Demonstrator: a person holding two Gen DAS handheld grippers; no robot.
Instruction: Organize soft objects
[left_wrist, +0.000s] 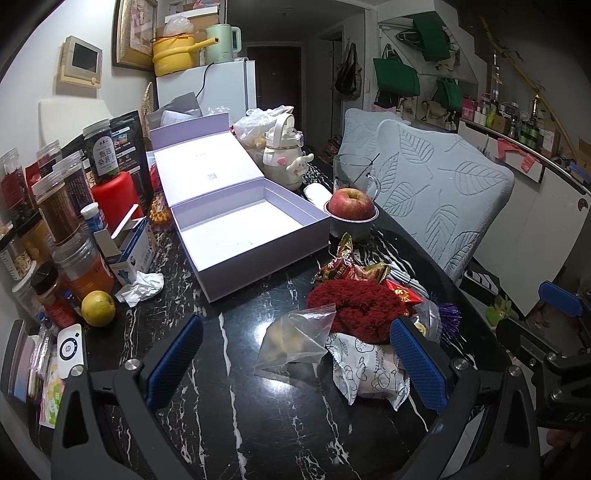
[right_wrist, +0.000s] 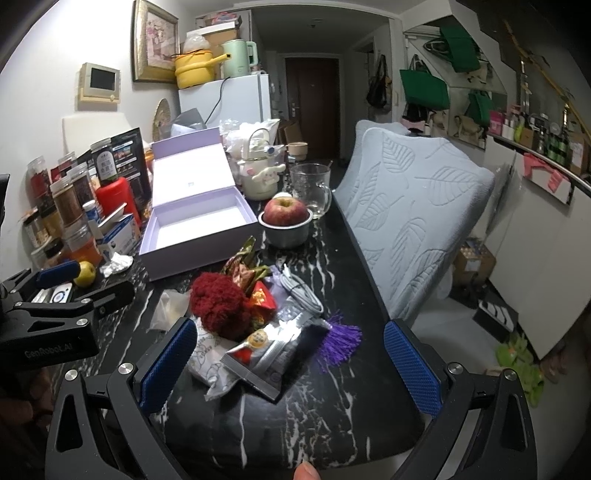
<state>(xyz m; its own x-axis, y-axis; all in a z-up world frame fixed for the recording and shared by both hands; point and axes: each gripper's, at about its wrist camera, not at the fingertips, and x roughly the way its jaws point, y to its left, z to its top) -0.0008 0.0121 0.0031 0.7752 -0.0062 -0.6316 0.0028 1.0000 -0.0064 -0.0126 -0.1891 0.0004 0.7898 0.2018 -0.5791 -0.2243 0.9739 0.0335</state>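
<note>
A red knitted bundle (left_wrist: 360, 306) lies on the black marble table (left_wrist: 236, 387) among snack packets; it also shows in the right wrist view (right_wrist: 221, 304). A clear zip bag (left_wrist: 295, 343) and a white printed packet (left_wrist: 369, 369) lie in front of it. An open lilac box (left_wrist: 243, 221) stands empty behind, also in the right wrist view (right_wrist: 195, 225). My left gripper (left_wrist: 295, 365) is open and empty, fingers either side of the zip bag. My right gripper (right_wrist: 291, 362) is open and empty over a silver snack packet (right_wrist: 258, 350) and a purple tassel (right_wrist: 340, 339).
Jars, a red bottle (left_wrist: 114, 195) and a small carton (left_wrist: 129, 247) crowd the left edge. A yellow fruit (left_wrist: 98, 308), an apple in a metal cup (left_wrist: 351, 206), a glass mug (right_wrist: 312, 184), a white kettle (left_wrist: 282, 155) and a cable (right_wrist: 299, 291) sit around. A grey cushion (left_wrist: 436, 184) leans at the right.
</note>
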